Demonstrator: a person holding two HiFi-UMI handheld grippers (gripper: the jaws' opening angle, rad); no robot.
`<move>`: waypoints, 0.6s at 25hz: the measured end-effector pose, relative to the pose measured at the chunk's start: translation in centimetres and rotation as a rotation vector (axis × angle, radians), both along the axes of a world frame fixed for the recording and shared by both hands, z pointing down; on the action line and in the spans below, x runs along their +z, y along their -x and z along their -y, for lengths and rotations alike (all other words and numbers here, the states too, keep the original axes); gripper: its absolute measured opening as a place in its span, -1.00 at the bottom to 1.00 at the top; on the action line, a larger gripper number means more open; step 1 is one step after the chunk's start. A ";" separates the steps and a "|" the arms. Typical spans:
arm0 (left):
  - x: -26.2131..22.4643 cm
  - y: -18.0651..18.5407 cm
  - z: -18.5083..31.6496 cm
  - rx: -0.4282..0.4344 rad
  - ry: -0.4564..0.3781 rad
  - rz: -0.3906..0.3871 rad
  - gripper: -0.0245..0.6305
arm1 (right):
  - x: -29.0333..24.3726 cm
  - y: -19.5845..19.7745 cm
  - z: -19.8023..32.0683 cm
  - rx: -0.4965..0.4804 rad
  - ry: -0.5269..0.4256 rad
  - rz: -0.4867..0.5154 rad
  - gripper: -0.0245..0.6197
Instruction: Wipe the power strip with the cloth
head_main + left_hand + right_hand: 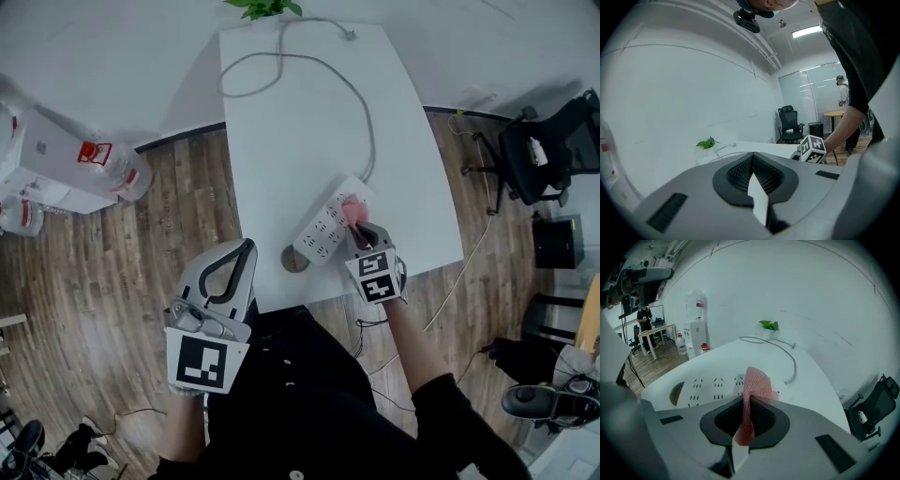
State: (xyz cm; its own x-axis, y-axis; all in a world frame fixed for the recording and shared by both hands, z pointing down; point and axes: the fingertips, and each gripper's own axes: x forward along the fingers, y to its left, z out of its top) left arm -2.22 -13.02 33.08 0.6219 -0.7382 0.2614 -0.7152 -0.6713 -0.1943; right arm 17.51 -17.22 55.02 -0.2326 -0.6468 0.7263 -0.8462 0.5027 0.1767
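Observation:
A white power strip [328, 225] lies slantwise on the white table [309, 122], its grey cable [361, 103] curling toward the far edge. My right gripper [359, 228] is shut on a pink cloth [353, 208], which rests on the strip's right end. In the right gripper view the pink cloth [752, 394] sticks up between the shut jaws, with the power strip [710, 385] just beyond them. My left gripper [246, 246] hangs off the table's near left corner, shut and holding nothing. Only the right gripper's marker cube [813, 150] shows ahead in the left gripper view.
A round grommet hole [294, 259] sits in the table near the strip's left end. A small green plant [262, 7] stands at the table's far edge. Water bottles [112, 164] stand on the wooden floor at left; a black office chair [544, 150] stands at right.

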 end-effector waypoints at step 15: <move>-0.5 0.3 0.0 0.030 -0.017 -0.014 -0.89 | -0.1 6.7 -4.7 -0.124 0.043 0.051 -0.77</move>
